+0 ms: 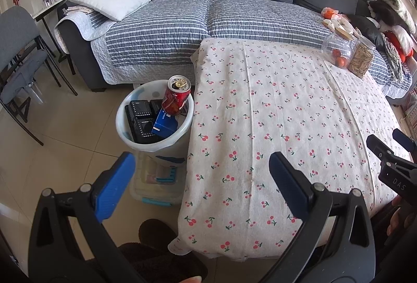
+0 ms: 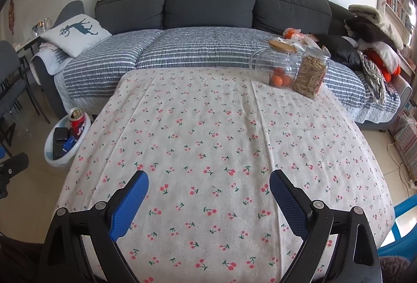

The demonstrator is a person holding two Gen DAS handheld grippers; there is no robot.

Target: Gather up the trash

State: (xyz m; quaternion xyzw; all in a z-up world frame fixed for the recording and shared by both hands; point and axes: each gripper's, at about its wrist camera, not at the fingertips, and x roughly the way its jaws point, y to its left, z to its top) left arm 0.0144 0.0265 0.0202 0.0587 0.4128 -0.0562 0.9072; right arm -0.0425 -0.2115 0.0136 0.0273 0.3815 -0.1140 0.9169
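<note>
Both grippers hang empty with their jaws spread wide: the left gripper [image 1: 202, 162] over the near left edge of the table [image 1: 299, 100], the right gripper [image 2: 208, 180] over the middle of the near edge. The trash already gathered sits in the white bin [image 1: 125, 111] on the floor, ahead of the left gripper and a little to its left, just beside the table's left edge; from the right gripper the same bin [image 2: 50, 156] lies well off to the left, so the left hand is clearly the nearer one for anything that goes in there. One red can [image 1: 176, 95] stands tilted at the bin's far rim, its open top up and its long axis leaning slightly away from the table; beside it lie one blue carton [image 1: 164, 124] and a black tray [image 1: 140, 117], possibly more than one stacked. On the cherry-print cloth I count no loose litter at all. What is left there is two glass jars at the far right corner, well ahead and to the right of both grippers: one jar [image 2: 280, 67] with a wooden lid and orange fruit inside, and one tall jar [image 2: 310, 74] of pale sticks, standing touching or nearly so. These look like kept goods, not trash, so the collecting seems about finished.
</note>
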